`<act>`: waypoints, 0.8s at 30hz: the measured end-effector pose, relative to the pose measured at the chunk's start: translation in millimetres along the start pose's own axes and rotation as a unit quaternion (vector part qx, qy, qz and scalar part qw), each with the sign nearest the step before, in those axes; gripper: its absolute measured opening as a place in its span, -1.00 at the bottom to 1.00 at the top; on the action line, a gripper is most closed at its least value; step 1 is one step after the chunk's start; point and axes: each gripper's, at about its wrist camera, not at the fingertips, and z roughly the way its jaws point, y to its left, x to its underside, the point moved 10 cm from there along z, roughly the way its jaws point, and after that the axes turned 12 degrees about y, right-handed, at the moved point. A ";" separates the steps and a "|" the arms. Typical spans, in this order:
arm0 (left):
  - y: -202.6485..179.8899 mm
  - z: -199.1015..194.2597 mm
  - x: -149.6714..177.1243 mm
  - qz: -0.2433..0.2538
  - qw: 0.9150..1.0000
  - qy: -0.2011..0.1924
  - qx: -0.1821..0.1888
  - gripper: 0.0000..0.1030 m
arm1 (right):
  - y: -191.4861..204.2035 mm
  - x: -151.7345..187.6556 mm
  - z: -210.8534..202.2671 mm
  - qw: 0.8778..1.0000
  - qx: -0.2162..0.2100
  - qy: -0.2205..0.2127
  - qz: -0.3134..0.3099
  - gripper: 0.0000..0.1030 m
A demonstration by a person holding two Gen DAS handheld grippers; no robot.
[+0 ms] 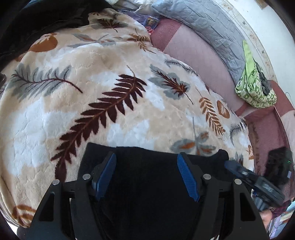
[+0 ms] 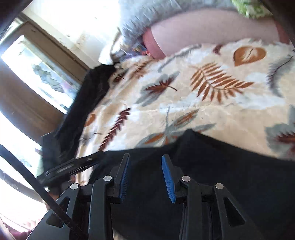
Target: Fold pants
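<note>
1. Left hand-held black gripper with blue ribbed pads (image 1: 146, 157) hangs with its two fingers spread wide apart, nothing clamped between them.
2. Beneath it lies the pair of black fabric pants (image 1: 147, 184), filling the gap between the fingers and running out past both of them; whether the fingertips touch the cloth cannot be told.
3. Those pants rest at the near edge of a plush cream blanket printed with maroon, rust and grey leaves (image 1: 110, 92), their far edge lying straight across it.
4. Right hand-held black gripper with blue ribbed pads (image 2: 145, 157) also has its fingers parted, though less widely, with only the dark cloth visible in the gap.
5. From the right wrist view, which is blurred, the same pants (image 2: 221, 175) spread below the gripper and off to the right.
6. Each gripper shows in the other's view: the right one (image 1: 239, 169) just beside the pants' right corner, the left one (image 2: 73, 166) as a blurred dark shape at the left.
7. Beyond the blanket sit a pink cushion (image 1: 199, 61) and a grey quilted cover (image 1: 212, 27).
8. A crumpled green patterned cloth (image 1: 256, 86) lies on the pink cushion at the right.
9. More black fabric (image 1: 46, 16) is heaped at the blanket's far left corner.
10. A bright window with a brown frame (image 2: 36, 73) fills the left of the right wrist view.
</note>
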 end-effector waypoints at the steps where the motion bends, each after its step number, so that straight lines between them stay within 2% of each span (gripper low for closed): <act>1: 3.0 0.9 -0.8 -0.002 1.000 0.000 -0.001 0.32 | -10.0 -6.1 16.4 1.000 0.020 0.012 0.002 -0.26; 3: 5.9 3.4 -1.8 -0.004 1.000 0.003 0.012 0.32 | -38.2 -13.5 32.5 0.997 0.073 0.027 0.018 -0.24; 4: 6.1 2.4 -1.8 -0.002 1.000 0.003 0.017 0.32 | -59.2 -16.9 35.0 0.993 0.109 0.020 0.035 -0.32; 6: 7.5 -2.7 -1.4 -0.002 1.000 0.006 0.019 0.32 | -71.5 -22.1 21.4 0.992 0.111 -0.015 0.056 -0.30; 8: 11.7 -12.1 -0.3 -0.014 1.000 0.005 0.014 0.32 | -86.3 -19.9 -25.8 0.983 0.142 -0.083 0.087 -0.08; 10: 10.9 -23.1 1.5 -0.020 1.000 0.001 0.023 0.33 | -87.9 -10.6 -66.3 0.980 0.125 -0.125 0.095 0.10; 11: 8.3 -29.7 3.5 -0.019 1.000 -0.002 0.025 0.33 | -92.7 0.0 -93.7 0.975 0.130 -0.148 0.101 0.18; 14: -12.6 -48.6 11.7 0.009 1.000 -0.016 0.025 0.39 | -111.1 41.1 -159.8 0.960 0.153 -0.193 0.131 0.20; 17: -50.3 -53.2 24.2 0.072 0.997 -0.011 0.012 0.45 | -141.0 95.9 -222.0 0.937 0.169 -0.236 0.193 0.26; 20: -102.1 -38.9 44.1 0.146 0.989 0.018 0.008 0.46 | -163.2 151.3 -256.6 0.914 0.172 -0.264 0.254 0.36; 22: -127.8 -24.1 58.1 0.176 0.984 0.040 0.000 0.46 | -171.0 175.1 -260.5 0.911 0.166 -0.263 0.272 0.36; 24: -155.7 -4.8 77.6 0.199 0.977 0.070 0.005 0.46 | -176.4 192.4 -257.4 0.913 0.155 -0.254 0.278 0.36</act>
